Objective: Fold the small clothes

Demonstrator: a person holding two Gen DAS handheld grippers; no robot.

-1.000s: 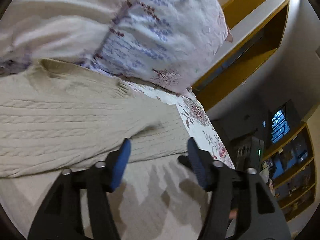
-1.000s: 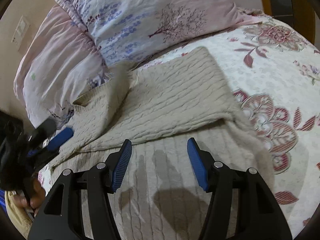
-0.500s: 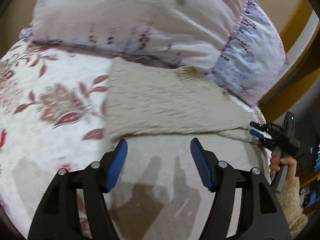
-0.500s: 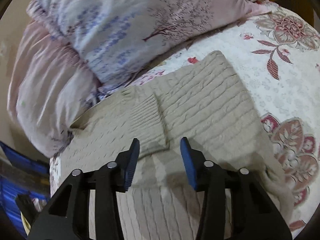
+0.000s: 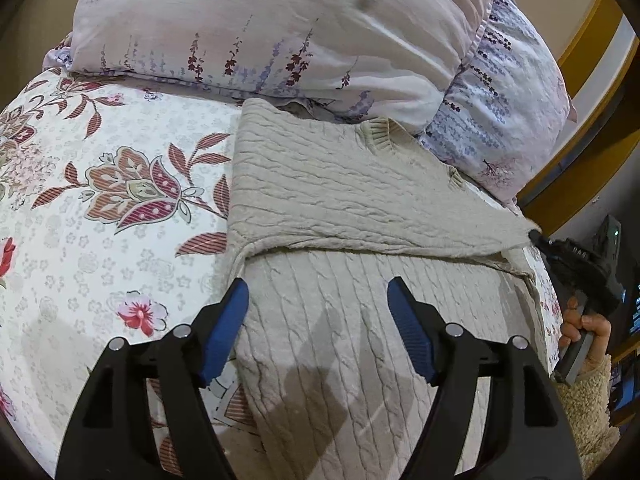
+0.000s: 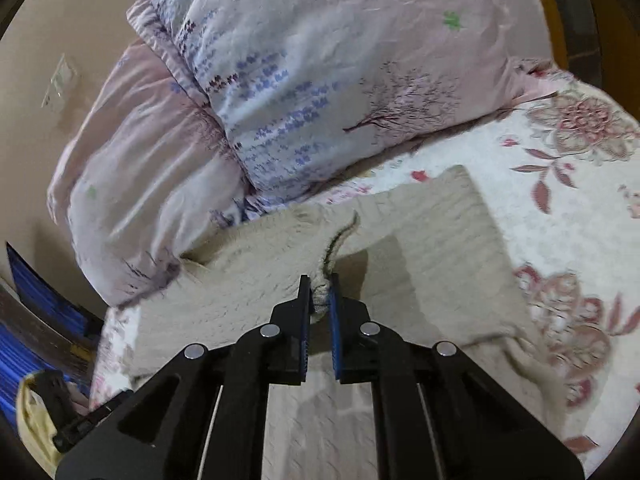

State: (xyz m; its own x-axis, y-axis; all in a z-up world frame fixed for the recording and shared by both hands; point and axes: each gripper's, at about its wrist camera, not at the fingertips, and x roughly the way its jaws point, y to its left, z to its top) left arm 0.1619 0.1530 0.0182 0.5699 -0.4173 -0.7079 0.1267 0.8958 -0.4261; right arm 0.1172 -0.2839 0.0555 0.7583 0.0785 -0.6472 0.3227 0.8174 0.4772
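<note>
A beige cable-knit sweater (image 5: 340, 184) lies on the floral bedspread, its upper part folded over the lower part. My left gripper (image 5: 318, 308) is open and empty just above the lower part, near the fold line. My right gripper (image 6: 319, 292) is shut on the sweater's edge (image 6: 320, 300) and lifts a fold of it. In the left wrist view the right gripper (image 5: 540, 238) shows at the sweater's right corner, held by a hand. The sweater also fills the middle of the right wrist view (image 6: 440, 248).
Two pale floral pillows (image 5: 280, 32) (image 6: 320, 80) lie against the head of the bed right behind the sweater. The bedspread (image 5: 100, 200) extends left. A yellow wooden frame (image 5: 580, 152) and shelves are off the bed's right side.
My right gripper has closed from open onto the sweater's edge and raised it. My left gripper swung left from the right side of the bed to the fold line and stayed open.
</note>
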